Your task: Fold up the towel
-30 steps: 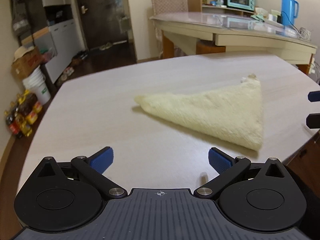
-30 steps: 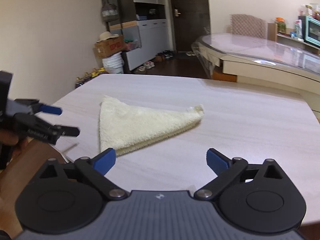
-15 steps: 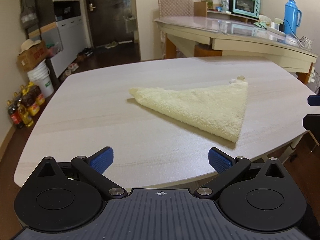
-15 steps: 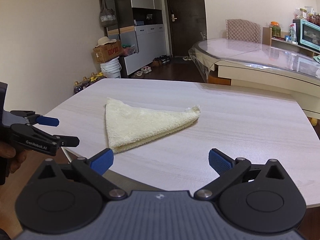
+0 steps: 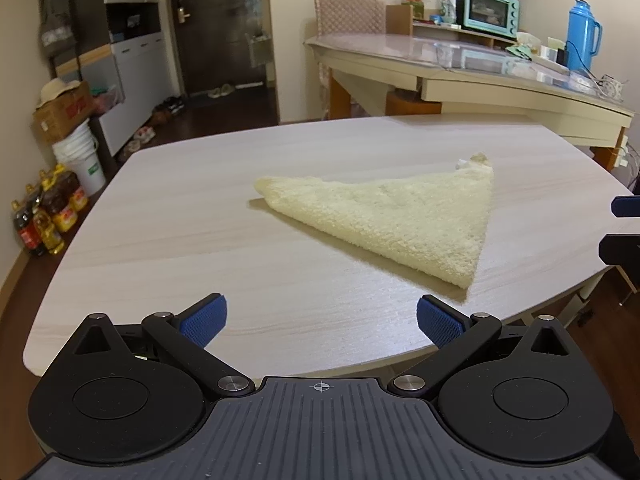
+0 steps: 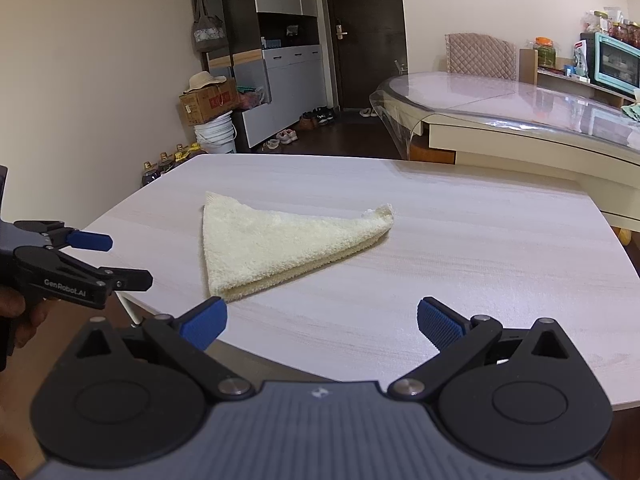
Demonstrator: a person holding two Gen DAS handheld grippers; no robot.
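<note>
Towel (image 5: 404, 216) lies flat near mid-frame in the left wrist view, on a pale wood-grain table (image 5: 200, 224). It is folded into a triangle: one corner points left, one points to the lower right near the table edge, one sits at the upper right with a small frayed tip. In the right wrist view the towel (image 6: 280, 244) is centre-left of frame, its double-layered folded edge running along its lower side.

Left gripper (image 5: 320, 318): jaws spread wide, blue pads well apart, nothing between them, held at the bottom of frame, short of the towel. It also shows at the left edge of the right wrist view (image 6: 116, 260), off the table edge, with a hand (image 6: 24, 312) on its grip.

Right gripper (image 6: 320, 318): jaws spread wide, empty, bottom of frame, apart from the towel.
</note>
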